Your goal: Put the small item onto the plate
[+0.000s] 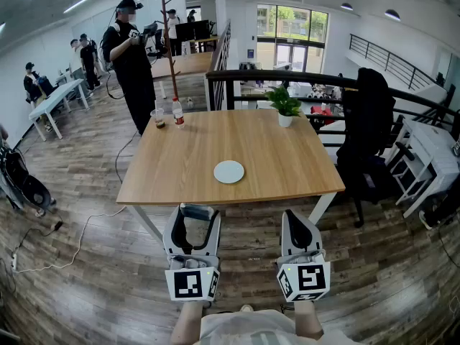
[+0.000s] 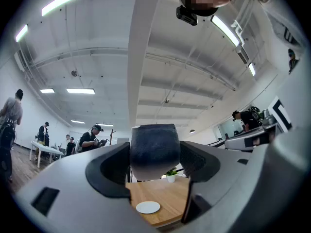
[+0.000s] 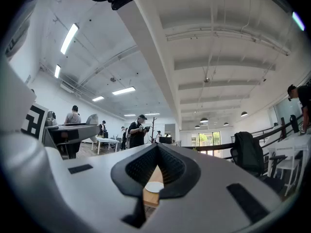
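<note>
Held short of the surface's (image 1: 273, 157) near edge, the left gripper (image 1: 194, 225) has its fingers wide and clamped on the small item (image 2: 154, 149) — a dark, rounded block, of which the head view catches only a grey-blue edge. The right gripper's (image 1: 298, 225) fingers are together, empty. The plate (image 1: 228, 172) lies near the surface's near edge — a potted plant (image 1: 285, 106) stands far right.

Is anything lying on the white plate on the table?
No, in the head view the white plate sits bare on the wooden table, with nothing on it.
</note>
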Demonstrator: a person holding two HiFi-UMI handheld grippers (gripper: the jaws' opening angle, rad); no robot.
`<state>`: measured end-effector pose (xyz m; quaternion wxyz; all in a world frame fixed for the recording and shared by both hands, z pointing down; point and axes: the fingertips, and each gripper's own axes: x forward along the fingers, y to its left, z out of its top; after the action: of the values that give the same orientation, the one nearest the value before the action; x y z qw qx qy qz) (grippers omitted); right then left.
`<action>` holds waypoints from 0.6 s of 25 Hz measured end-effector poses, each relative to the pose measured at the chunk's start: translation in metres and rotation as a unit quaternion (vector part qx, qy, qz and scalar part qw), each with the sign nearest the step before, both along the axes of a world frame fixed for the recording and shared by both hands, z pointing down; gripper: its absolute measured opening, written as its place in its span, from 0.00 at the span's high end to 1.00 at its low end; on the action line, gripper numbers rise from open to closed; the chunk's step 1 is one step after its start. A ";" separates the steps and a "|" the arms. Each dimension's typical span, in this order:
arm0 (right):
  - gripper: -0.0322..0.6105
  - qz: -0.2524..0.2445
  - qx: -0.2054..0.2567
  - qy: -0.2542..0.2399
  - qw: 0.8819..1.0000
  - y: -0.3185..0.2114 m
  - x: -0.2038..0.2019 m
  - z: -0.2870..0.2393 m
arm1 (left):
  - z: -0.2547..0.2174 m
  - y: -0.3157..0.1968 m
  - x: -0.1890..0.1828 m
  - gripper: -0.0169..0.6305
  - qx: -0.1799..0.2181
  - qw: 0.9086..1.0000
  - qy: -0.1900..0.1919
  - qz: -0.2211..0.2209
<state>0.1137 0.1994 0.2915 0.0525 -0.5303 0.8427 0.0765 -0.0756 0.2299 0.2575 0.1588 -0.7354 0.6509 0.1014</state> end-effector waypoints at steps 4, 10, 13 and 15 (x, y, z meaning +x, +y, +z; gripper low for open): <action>0.92 0.008 -0.005 -0.010 1.000 0.001 0.010 0.000 | -0.003 0.003 0.007 0.49 0.004 1.000 -0.005 -0.001; 0.92 0.000 0.000 -0.014 1.000 -0.001 0.008 0.000 | 0.001 -0.003 0.009 0.49 0.001 1.000 -0.007 0.001; 0.92 -0.003 0.002 -0.019 1.000 -0.003 0.010 -0.001 | 0.001 -0.006 0.012 0.49 0.001 1.000 -0.008 0.003; 0.92 -0.005 0.001 -0.021 1.000 -0.005 0.013 0.000 | 0.000 -0.009 0.014 0.49 0.002 1.000 -0.009 0.004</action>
<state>0.1266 0.1942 0.2914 0.0710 -0.5279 0.8437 0.0665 -0.0613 0.2209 0.2579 0.1656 -0.7383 0.6466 0.0967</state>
